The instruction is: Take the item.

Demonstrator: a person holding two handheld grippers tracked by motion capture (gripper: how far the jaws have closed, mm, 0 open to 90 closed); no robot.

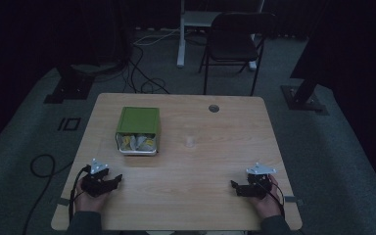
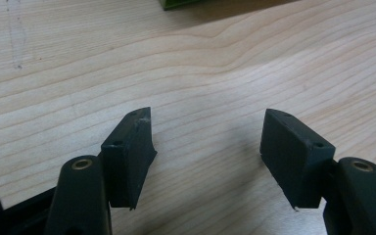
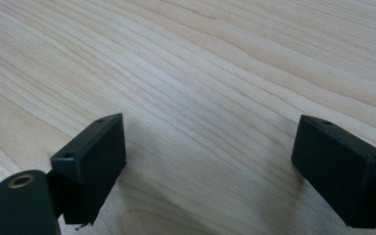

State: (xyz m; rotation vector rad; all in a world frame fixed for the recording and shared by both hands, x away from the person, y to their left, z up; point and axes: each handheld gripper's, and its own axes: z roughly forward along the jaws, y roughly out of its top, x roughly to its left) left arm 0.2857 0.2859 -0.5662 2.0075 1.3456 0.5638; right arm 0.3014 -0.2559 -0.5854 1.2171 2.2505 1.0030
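A green box (image 1: 138,128) lies on its side left of the table's middle, its open mouth toward me with several small yellow and white packets inside. A small clear cup (image 1: 190,142) stands to its right. My left gripper (image 1: 115,180) rests near the front left of the wooden table (image 1: 186,196), open, nothing between its jaws. In the left gripper view my left gripper (image 2: 208,147) is low over bare wood, with a corner of the green box (image 2: 181,4) at the top edge. My right gripper (image 1: 235,186) sits at the front right, open; my right gripper (image 3: 210,161) holds nothing.
A round grommet hole (image 1: 214,108) lies near the table's far edge. Beyond the table stand a black folding chair (image 1: 232,41) and a white desk leg (image 1: 181,34). Cables (image 1: 142,78) trail on the dark floor. The room is dim.
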